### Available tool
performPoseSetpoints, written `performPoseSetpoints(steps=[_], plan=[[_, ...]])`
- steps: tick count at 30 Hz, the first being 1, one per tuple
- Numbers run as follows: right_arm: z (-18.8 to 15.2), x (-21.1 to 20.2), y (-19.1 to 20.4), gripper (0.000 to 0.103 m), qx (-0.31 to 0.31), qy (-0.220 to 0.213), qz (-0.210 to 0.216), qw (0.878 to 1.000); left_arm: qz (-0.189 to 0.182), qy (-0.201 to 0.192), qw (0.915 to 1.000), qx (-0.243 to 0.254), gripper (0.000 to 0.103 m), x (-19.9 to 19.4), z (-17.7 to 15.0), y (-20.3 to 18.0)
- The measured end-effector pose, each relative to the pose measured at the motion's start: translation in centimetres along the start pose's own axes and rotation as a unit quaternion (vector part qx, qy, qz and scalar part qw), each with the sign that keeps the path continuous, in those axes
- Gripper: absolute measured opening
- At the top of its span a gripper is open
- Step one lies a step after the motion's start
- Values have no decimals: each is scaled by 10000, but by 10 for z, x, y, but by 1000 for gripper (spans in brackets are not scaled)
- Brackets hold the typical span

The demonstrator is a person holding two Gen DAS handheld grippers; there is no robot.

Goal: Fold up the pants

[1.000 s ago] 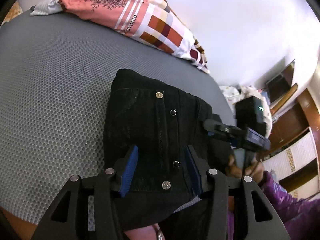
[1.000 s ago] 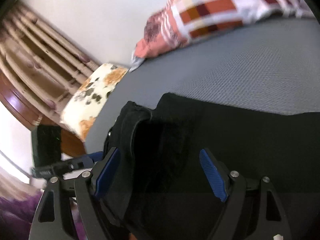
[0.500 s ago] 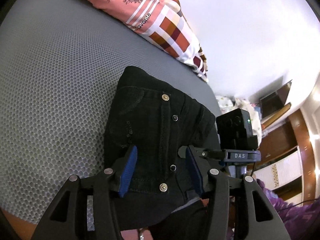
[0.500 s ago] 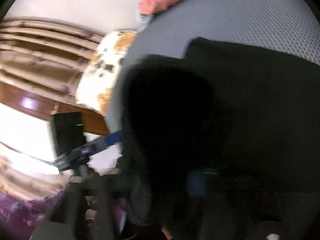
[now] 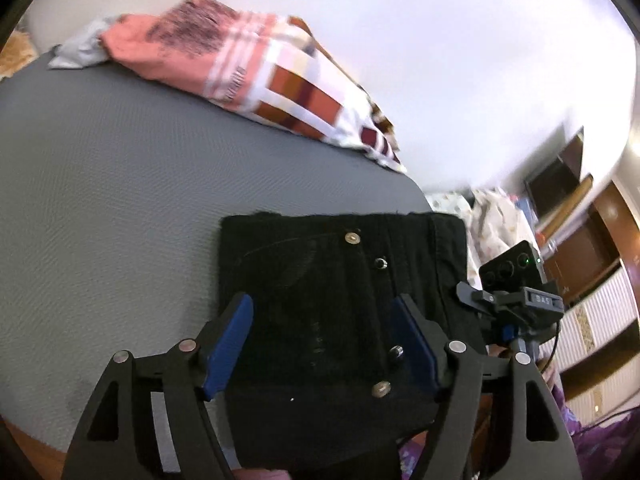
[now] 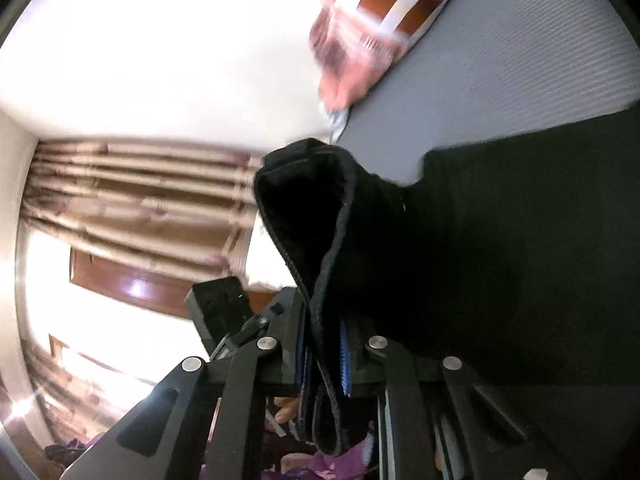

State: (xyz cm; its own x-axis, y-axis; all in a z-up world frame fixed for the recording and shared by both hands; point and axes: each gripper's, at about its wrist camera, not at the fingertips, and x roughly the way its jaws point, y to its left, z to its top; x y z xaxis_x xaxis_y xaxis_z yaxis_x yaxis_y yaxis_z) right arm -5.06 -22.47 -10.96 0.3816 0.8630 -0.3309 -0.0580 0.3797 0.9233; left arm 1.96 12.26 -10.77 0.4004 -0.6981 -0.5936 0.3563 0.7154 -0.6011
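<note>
Black pants point(image 5: 340, 292) with metal rivets lie on the grey mattress point(image 5: 120, 200), waistband toward the front edge. My left gripper point(image 5: 322, 340) is open, its blue pads either side of the fly area just above the fabric. In the right wrist view my right gripper point(image 6: 324, 354) is shut on a raised edge of the black pants point(image 6: 312, 220), which stands up as a fold between the jaws; the rest of the pants point(image 6: 520, 240) spreads to the right. The right gripper's body shows in the left wrist view point(image 5: 516, 300).
A patchwork pink and orange blanket point(image 5: 256, 76) lies along the mattress's far edge by the white wall. Wooden furniture point(image 5: 580, 248) stands right of the bed. Curtains point(image 6: 132, 196) and a bright window show in the right wrist view.
My right gripper has closed on the pants' edge and lifted it, swinging upward. My left gripper has opened wider and tilted up over the pants.
</note>
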Motion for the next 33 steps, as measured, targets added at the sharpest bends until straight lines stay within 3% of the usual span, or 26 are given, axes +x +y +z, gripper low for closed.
performPoseSetpoints(steps=[6, 9, 19, 25, 30, 33], plan=[[-3, -86, -55, 13, 581, -788, -562, 9936, -90, 524, 9983, 240, 73, 52, -16, -22], [-8, -105, -83, 13, 884, -967, -659, 9892, 30, 713, 9967, 379, 73, 69, -24, -27], [-19, -117, -122, 13, 1419, -984, -61, 9850, 356, 862, 9940, 568, 73, 82, -35, -26], [-22, -87, -97, 13, 1189, -893, 7, 9889, 560, 717, 9951, 384, 73, 73, -38, -9], [-22, -94, -99, 13, 991, -903, -673, 9887, 404, 771, 9961, 152, 73, 75, -35, -1], [-31, -114, -110, 16, 1194, -1092, -687, 9844, 516, 786, 9948, 397, 76, 82, -38, -8]])
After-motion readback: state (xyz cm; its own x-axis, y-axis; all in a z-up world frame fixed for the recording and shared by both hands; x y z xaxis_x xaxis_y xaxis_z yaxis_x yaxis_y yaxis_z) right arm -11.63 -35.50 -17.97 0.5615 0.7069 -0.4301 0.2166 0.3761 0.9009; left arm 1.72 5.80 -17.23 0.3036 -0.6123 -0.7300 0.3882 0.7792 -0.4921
